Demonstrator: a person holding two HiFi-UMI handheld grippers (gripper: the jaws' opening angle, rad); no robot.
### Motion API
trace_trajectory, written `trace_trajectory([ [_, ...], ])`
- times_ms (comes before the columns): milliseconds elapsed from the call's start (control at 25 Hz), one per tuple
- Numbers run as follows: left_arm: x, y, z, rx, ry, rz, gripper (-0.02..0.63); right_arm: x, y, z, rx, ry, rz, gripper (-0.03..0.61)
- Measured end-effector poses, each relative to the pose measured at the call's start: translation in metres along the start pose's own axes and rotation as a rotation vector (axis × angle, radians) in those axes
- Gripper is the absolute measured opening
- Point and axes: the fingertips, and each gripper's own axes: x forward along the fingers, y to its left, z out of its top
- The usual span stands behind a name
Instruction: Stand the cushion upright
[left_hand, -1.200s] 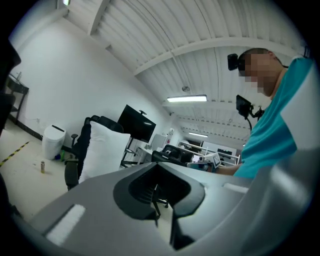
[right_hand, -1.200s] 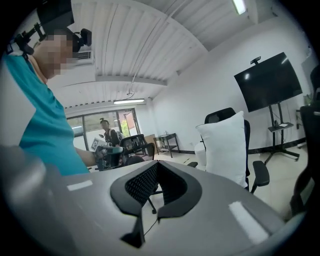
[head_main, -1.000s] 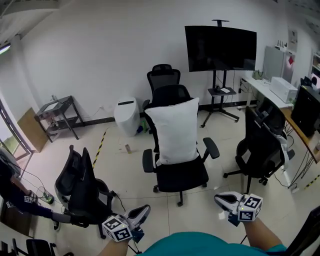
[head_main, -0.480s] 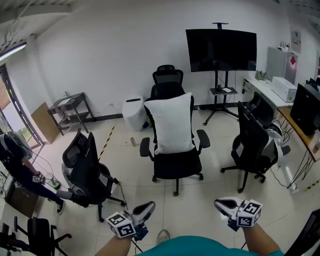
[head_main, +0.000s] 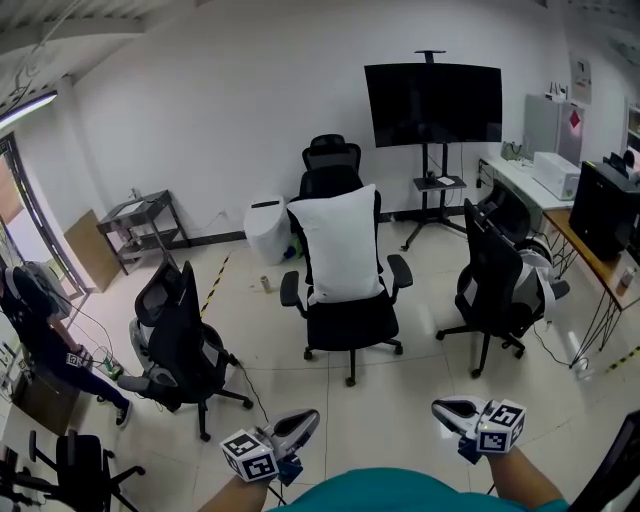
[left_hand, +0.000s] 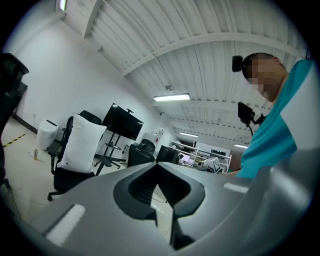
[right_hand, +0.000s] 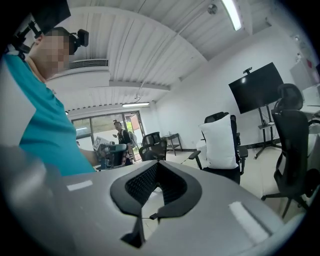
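Observation:
A white cushion (head_main: 340, 245) stands upright on the seat of a black office chair (head_main: 350, 322), leaning against its backrest, in the middle of the room. It also shows in the left gripper view, cushion (left_hand: 80, 142), and in the right gripper view, cushion (right_hand: 220, 142). My left gripper (head_main: 312, 416) and right gripper (head_main: 440, 406) are low at the bottom of the head view, well short of the chair. Both are shut with nothing between the jaws: left gripper (left_hand: 156, 164), right gripper (right_hand: 157, 161).
Black office chairs stand at the left (head_main: 185, 335) and right (head_main: 495, 280), another behind the cushion's chair. A TV on a stand (head_main: 432, 103), a white bin (head_main: 265, 228), a metal rack (head_main: 140, 225), a desk (head_main: 590, 245) and a person (head_main: 40, 335) line the room's edges.
The chair with the cushion now looks farther off and more of the floor shows in front. Both grippers stay shut and low in the view.

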Motion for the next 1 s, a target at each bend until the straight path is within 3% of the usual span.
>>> trace_trajectory([
  [400, -0.102, 0.037, 0.003, 0.032, -0.016, 0.014, 0.011, 0.073, 0.065, 0.003, 0.064, -0.117, -0.083, 0.000],
  [680, -0.134, 0.044, 0.008, -0.003, -0.063, 0.036, 0.011, 0.094, 0.090, 0.010, 0.003, -0.052, -0.077, 0.000],
  [1000, -0.139, 0.044, 0.011, 0.011, -0.081, 0.024, 0.011, 0.098, 0.096, 0.004, -0.015, -0.025, -0.075, 0.000],
])
